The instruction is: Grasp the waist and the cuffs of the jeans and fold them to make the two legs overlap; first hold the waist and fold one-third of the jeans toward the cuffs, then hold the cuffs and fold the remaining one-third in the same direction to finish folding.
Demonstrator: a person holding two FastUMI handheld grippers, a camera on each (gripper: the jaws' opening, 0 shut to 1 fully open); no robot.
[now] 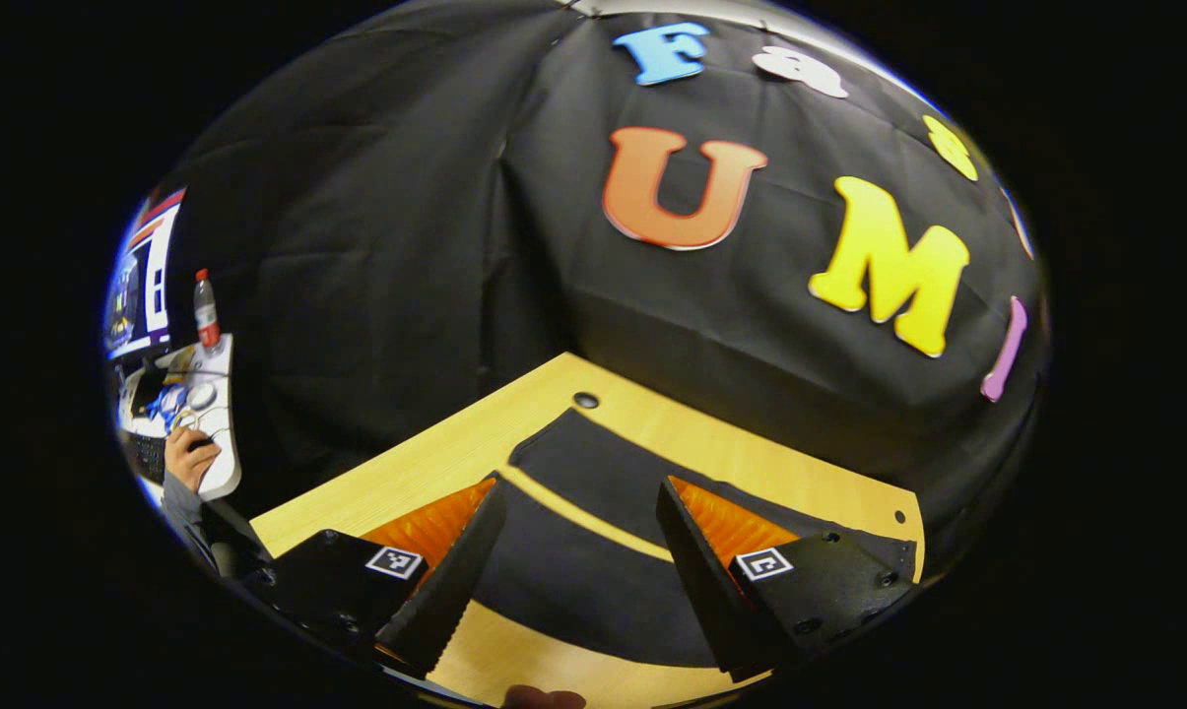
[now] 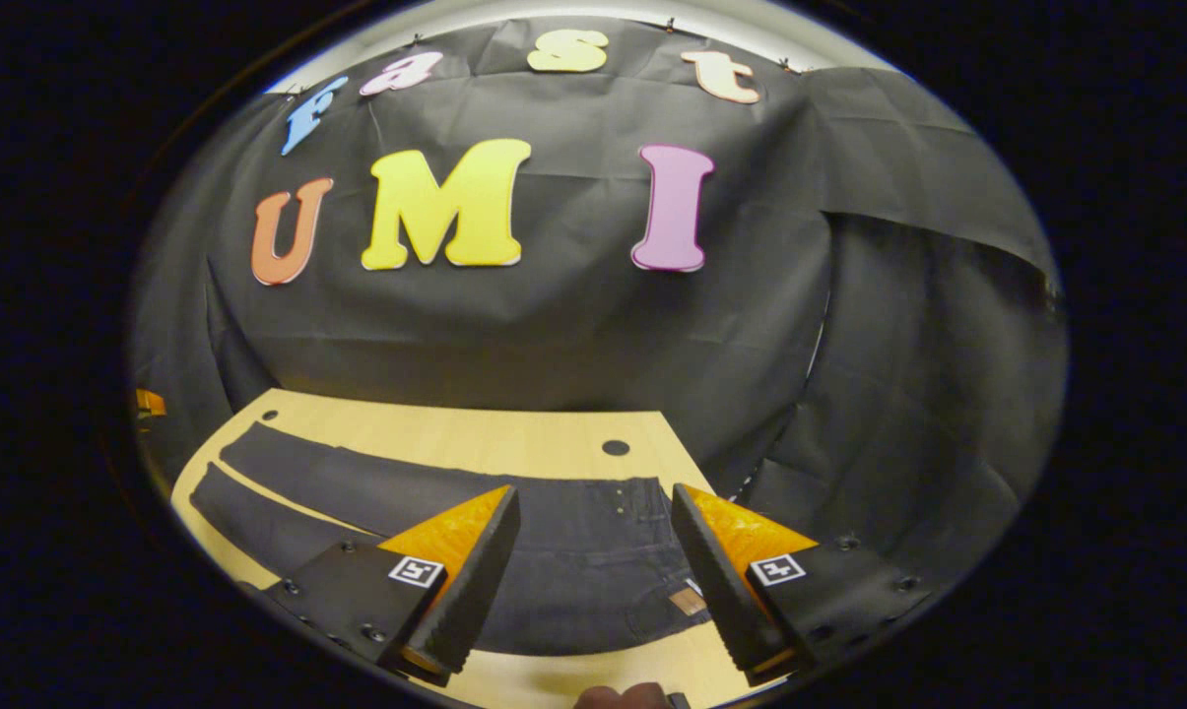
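Note:
Dark jeans lie flat and unfolded on a light wooden table. In the right gripper view the waist end point(image 2: 593, 551) sits just ahead of my right gripper point(image 2: 593, 571), and both legs point(image 2: 288, 473) run off to the left with a strip of table between them. My right gripper hovers open above the waist, with nothing between its fingers. The left gripper view shows the leg and cuff end point(image 1: 593, 522), with the same pale gap between the two legs. My left gripper point(image 1: 578, 561) hangs open above the cuffs, holding nothing.
The wooden table point(image 1: 741, 453) has small round holes point(image 1: 585, 400) near its far edge. Black cloth walls close the back and sides. At the far left a person's hand point(image 1: 187, 455) rests at a desk with a bottle point(image 1: 206, 312) and a screen point(image 1: 145, 286).

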